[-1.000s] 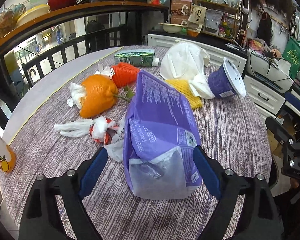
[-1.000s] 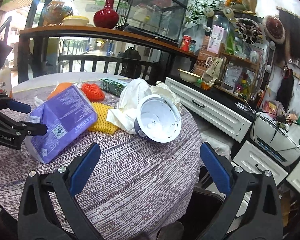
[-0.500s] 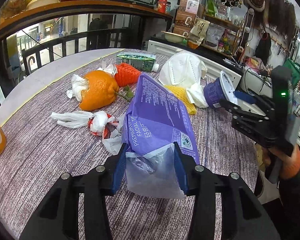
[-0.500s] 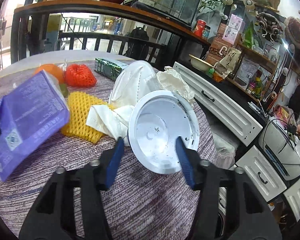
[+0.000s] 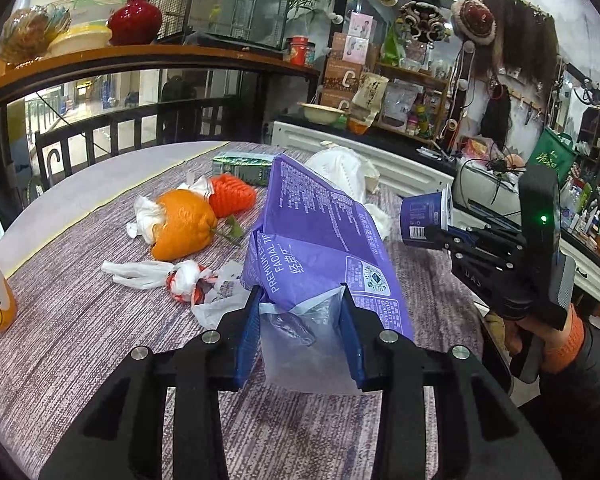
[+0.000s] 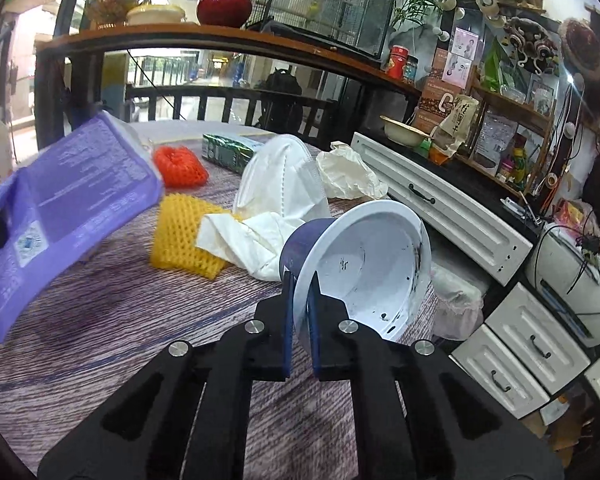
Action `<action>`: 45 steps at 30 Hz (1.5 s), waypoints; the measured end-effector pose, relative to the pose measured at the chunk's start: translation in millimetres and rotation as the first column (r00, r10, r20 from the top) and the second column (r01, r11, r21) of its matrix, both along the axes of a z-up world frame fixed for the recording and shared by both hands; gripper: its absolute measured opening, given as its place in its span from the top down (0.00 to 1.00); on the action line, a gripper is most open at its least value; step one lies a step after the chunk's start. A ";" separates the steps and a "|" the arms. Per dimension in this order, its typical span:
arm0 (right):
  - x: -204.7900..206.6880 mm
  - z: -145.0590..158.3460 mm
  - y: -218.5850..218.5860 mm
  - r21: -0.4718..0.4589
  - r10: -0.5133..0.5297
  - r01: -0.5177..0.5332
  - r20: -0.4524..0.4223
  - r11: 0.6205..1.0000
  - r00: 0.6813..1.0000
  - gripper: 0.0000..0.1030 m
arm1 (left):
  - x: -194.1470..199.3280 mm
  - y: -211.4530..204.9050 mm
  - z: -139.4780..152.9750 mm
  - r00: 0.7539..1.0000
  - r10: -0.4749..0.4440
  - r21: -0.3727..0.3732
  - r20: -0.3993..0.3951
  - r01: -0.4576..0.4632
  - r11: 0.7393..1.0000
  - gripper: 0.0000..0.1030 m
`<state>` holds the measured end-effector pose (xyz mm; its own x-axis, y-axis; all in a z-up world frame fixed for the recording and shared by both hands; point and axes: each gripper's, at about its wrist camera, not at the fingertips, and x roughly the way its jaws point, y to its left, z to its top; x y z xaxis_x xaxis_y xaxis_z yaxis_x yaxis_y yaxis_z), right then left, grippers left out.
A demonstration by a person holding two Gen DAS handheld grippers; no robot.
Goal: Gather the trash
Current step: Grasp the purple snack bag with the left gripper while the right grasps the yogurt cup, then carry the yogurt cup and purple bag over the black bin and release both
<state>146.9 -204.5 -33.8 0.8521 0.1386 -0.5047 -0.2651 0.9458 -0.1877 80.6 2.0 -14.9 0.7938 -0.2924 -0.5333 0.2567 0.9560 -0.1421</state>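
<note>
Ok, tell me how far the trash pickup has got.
Nothing looks binned yet; no bin shows. In hand: left tool closing on the tissue pack, right tool pinching the cup rim. Left on the table: orange, mask, yellow net, carton.

My left gripper (image 5: 300,336) has matte black arms, blue finger pads and round silver screw heads. My right gripper (image 6: 300,320) matches; its black housing shows a green light, above an orange cuff (image 5: 567,332) and dark sleeve.
</note>
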 end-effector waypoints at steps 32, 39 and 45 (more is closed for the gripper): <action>-4.6 -124.0 -193.5 0.197 -0.248 0.395 -0.515 0.897 0.821 0.93 | -6.0 -123.7 1.5 0.952 -0.306 -0.003 0.006 0.306 0.952 0.64; 7.1 -179.3 -211.5 0.153 -0.277 0.482 -0.655 0.863 0.703 0.84 | 1.6 -141.6 -6.8 0.942 -0.334 -0.014 -0.042 0.334 0.943 0.64; -5.5 -169.4 -229.6 0.197 -0.352 0.558 -0.598 0.806 0.720 0.29 | 6.9 -153.0 -13.2 0.934 -0.347 -0.020 -0.081 0.346 0.938 0.64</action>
